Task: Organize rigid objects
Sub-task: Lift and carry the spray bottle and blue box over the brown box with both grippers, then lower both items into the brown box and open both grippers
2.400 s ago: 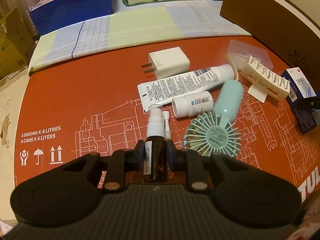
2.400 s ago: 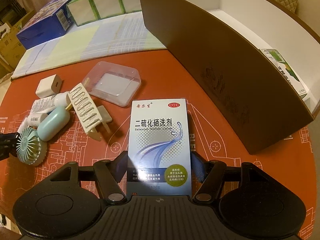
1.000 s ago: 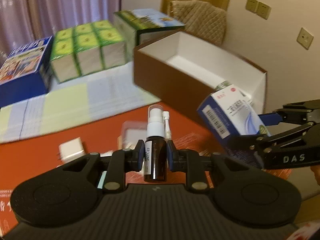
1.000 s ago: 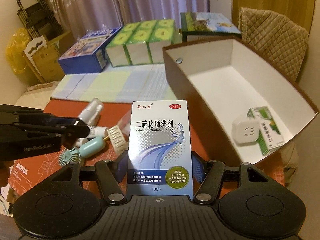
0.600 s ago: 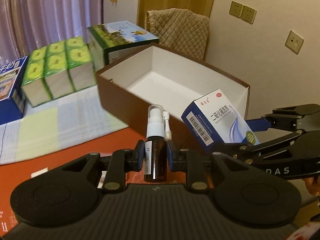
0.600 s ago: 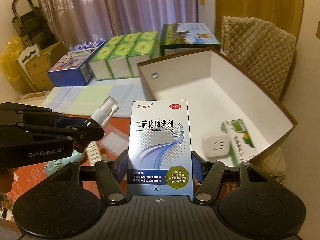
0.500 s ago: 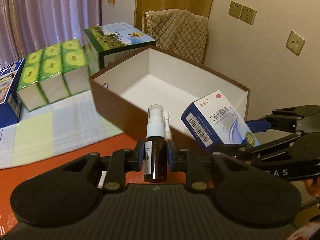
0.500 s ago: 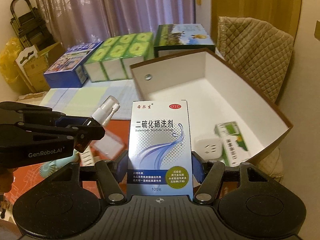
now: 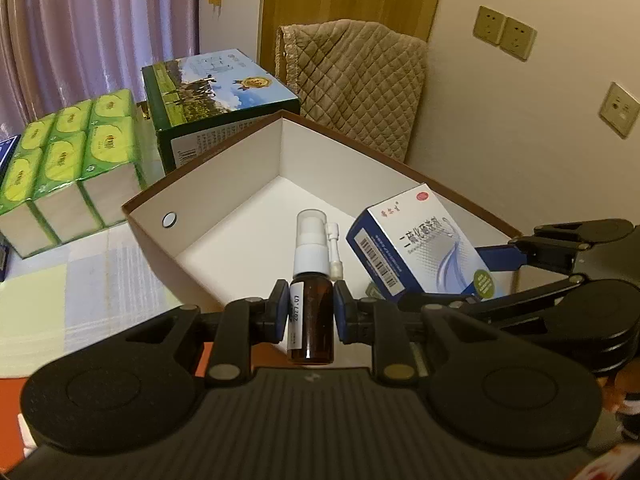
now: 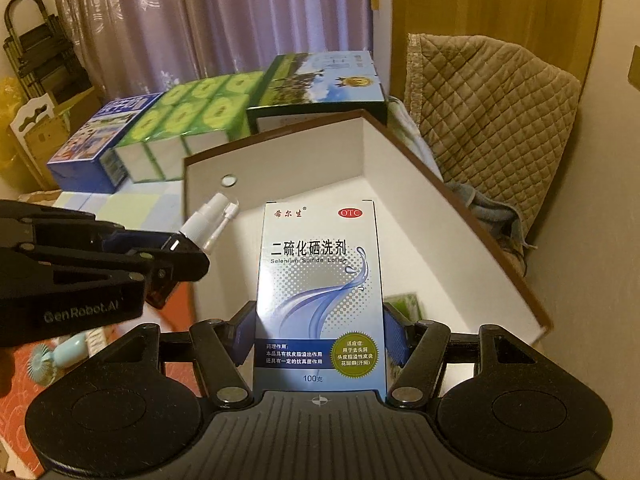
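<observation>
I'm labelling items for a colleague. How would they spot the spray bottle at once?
Find the big brown box with white inside. Just over its near edge, the left hand-held gripper clamps the spray bottle: brown glass, white pump top, unlike the flat blue lotion carton beside it.

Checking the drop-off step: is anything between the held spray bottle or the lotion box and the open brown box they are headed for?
Nothing visible blocks either. The spray bottle and lotion box are held over the lidless brown box, whose white floor is mostly bare; only a green carton lies at the near end.
</observation>
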Demonstrator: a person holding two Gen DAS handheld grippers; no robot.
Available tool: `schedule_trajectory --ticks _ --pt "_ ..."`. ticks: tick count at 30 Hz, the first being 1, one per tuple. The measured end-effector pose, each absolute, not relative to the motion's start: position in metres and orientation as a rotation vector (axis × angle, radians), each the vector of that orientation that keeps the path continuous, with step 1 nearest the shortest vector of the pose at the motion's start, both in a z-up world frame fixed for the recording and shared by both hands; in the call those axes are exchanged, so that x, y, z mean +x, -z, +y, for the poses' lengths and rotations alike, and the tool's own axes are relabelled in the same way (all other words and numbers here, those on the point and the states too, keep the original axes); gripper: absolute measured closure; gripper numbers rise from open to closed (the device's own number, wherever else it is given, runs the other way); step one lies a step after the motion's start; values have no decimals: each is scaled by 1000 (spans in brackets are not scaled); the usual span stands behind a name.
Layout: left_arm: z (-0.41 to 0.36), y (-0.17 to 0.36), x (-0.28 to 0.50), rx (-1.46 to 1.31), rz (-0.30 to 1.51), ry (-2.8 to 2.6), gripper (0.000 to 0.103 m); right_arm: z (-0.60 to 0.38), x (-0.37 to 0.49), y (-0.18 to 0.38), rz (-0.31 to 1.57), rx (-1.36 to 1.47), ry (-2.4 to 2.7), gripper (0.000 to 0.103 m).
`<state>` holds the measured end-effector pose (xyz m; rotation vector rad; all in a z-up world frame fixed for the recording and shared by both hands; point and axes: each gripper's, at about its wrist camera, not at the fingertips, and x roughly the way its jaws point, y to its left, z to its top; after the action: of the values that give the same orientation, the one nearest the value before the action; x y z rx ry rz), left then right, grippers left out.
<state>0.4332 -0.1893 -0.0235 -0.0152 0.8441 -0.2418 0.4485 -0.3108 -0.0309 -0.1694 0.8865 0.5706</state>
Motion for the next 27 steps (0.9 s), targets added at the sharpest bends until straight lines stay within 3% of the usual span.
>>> schedule_trajectory --ticks 21,27 --pt "-181 72 513 -76 983 157 84 -297 537 72 993 -94 -551 43" --pt "-176 75 516 -72 991 147 73 -296 543 78 1011 -73 -543 43"
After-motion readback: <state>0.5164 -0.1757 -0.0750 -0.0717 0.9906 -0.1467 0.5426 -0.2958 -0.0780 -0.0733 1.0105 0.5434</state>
